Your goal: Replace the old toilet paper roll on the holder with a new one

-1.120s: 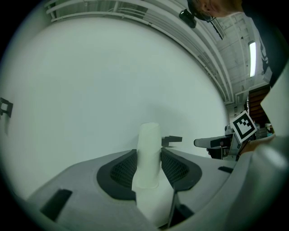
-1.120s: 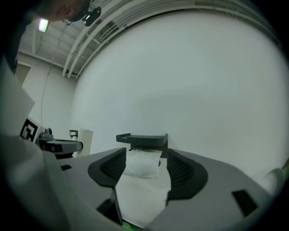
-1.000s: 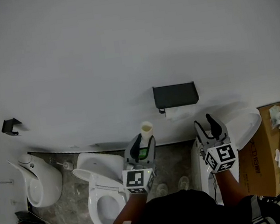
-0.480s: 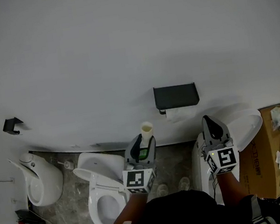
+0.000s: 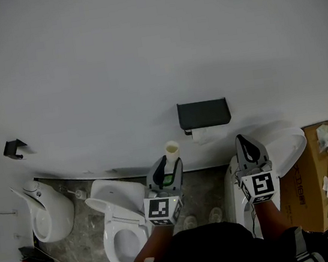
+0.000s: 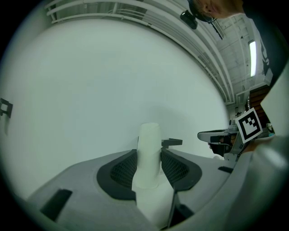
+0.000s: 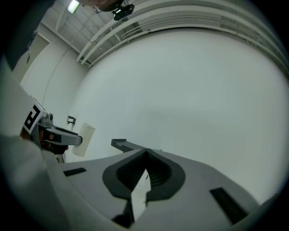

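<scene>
Left hand-held gripper [image 5: 169,164] holds one cardboard tube [image 5: 171,150]; right hand-held gripper [image 5: 242,140] is closed.

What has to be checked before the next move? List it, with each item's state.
1. Left gripper has a firm hold on the cardboard tube: the jaws press on it from both sides. Ok.
2. Right gripper is free for work: the jaws are together with nothing between them. Ok.
3. Holder on the wall is bare: a white piece shows just under it. Cannot tell.
4. New roll is found: none can be made out in any view. Not ok.
5. The way from the right gripper to the holder is free: only blank wall lies between them. Ok.
</scene>
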`<state>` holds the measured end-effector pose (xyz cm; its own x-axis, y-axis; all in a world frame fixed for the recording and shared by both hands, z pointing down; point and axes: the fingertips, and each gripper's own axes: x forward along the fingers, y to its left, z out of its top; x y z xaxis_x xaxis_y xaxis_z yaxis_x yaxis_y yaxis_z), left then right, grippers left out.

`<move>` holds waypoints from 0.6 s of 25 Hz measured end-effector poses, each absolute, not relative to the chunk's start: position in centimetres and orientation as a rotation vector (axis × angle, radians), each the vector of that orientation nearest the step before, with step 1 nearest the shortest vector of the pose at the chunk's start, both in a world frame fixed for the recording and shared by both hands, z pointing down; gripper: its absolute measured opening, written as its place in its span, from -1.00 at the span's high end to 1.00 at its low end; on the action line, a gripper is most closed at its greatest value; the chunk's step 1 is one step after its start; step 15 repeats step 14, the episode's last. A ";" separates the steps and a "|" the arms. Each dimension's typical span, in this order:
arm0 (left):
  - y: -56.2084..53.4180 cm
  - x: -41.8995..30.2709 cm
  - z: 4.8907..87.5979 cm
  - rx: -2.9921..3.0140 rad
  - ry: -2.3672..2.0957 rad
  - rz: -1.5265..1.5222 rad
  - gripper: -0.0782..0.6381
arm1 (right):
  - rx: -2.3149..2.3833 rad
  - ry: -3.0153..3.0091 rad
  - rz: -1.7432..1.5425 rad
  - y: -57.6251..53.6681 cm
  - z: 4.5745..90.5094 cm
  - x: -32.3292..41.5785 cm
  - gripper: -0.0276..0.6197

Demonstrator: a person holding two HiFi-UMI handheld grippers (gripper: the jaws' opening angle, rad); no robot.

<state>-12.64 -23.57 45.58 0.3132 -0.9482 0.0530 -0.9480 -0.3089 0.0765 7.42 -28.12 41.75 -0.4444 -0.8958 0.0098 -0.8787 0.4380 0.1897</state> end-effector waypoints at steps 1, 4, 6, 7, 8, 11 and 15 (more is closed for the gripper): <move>-23.6 -12.5 45.6 2.468 -1.784 0.002 0.32 | 1.587 -2.558 -0.265 -28.1 41.6 7.3 0.91; -23.5 -12.6 45.7 2.456 -1.789 0.003 0.32 | 1.548 -2.526 -0.354 -27.6 41.5 6.4 0.91; -23.6 -12.9 45.8 2.448 -1.803 -0.006 0.33 | 1.528 -2.521 -0.378 -27.5 41.6 5.9 0.91; -23.6 -13.0 45.7 2.451 -1.810 -0.011 0.32 | 1.523 -2.522 -0.379 -27.5 41.6 5.8 0.91; -23.6 -13.0 45.6 2.456 -1.815 -0.014 0.32 | 1.520 -2.524 -0.376 -27.5 41.6 5.8 0.91; -23.5 -12.8 45.9 2.444 -1.801 0.003 0.32 | 1.522 -2.527 -0.369 -27.6 41.8 5.7 0.91; -23.5 -12.6 46.0 2.440 -1.793 0.010 0.33 | 1.527 -2.529 -0.373 -27.7 42.1 5.6 0.91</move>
